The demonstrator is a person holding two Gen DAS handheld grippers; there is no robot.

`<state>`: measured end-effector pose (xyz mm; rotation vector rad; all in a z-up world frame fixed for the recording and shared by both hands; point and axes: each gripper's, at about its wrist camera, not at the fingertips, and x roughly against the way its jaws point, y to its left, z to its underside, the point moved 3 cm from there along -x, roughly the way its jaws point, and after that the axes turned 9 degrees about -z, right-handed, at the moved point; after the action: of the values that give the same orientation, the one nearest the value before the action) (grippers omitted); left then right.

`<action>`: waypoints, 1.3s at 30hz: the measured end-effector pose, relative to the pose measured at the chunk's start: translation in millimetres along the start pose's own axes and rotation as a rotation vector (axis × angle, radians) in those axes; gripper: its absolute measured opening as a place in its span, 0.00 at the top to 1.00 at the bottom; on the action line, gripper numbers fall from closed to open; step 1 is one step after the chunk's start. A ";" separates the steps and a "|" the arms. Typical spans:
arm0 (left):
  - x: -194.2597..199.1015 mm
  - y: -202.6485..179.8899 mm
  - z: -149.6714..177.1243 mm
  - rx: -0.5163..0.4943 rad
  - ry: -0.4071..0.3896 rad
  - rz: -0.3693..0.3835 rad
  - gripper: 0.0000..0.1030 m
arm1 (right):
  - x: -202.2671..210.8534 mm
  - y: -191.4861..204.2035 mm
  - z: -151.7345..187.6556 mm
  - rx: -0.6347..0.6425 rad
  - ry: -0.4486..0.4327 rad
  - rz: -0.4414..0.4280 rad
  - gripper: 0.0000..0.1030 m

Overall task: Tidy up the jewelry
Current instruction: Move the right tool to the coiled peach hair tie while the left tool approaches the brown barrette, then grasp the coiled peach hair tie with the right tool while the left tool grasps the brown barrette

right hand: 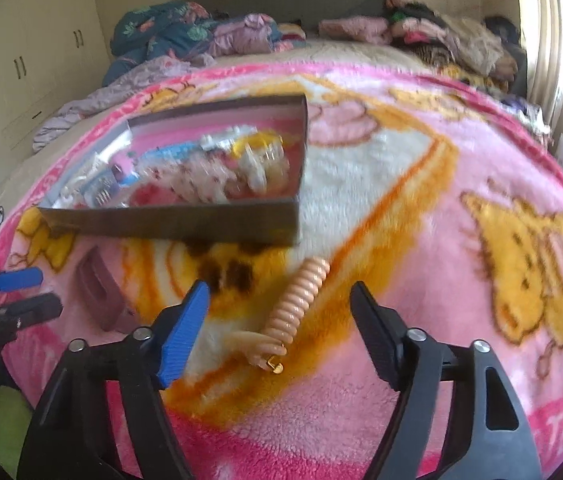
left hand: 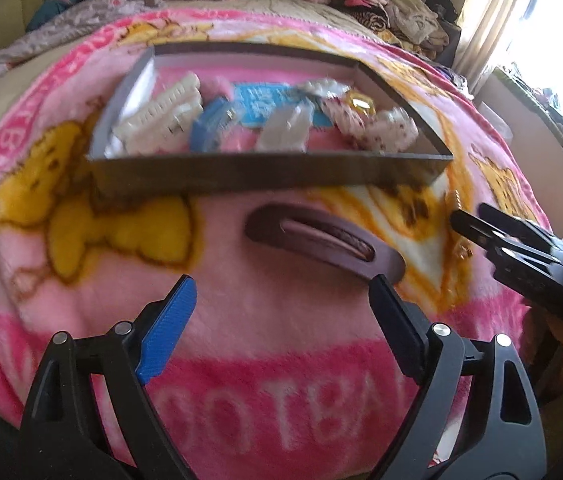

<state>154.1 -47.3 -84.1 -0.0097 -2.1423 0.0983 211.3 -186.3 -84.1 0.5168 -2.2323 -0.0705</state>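
A shallow dark box (left hand: 265, 172) (right hand: 169, 222) lies on a pink blanket and holds several hair clips and small accessories. In front of it lies a mauve snap hair clip (left hand: 321, 240) (right hand: 99, 296). My left gripper (left hand: 283, 284) hovers open just short of that clip, and its right finger tip sits at the clip's near end. A peach ribbed hair clip (right hand: 293, 312) with a gold end lies to the right of it. My right gripper (right hand: 281, 292) is open, its fingers standing on either side of the peach clip and apart from it.
The pink cartoon blanket (right hand: 421, 208) covers a bed. Heaped clothes (right hand: 441, 36) and bedding (right hand: 169, 32) lie along the far side. A window with a curtain (left hand: 489, 32) is on the right, cupboards (right hand: 25, 60) on the left.
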 end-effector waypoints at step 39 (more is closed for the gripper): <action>-1.9 -5.0 -12.6 0.090 0.001 0.072 0.94 | 29.3 24.8 -0.6 0.085 -0.041 -0.166 0.84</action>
<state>165.9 -51.4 -78.6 -0.0342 -2.1348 0.2367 186.4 -174.9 -57.2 0.7536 -2.2358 -0.0727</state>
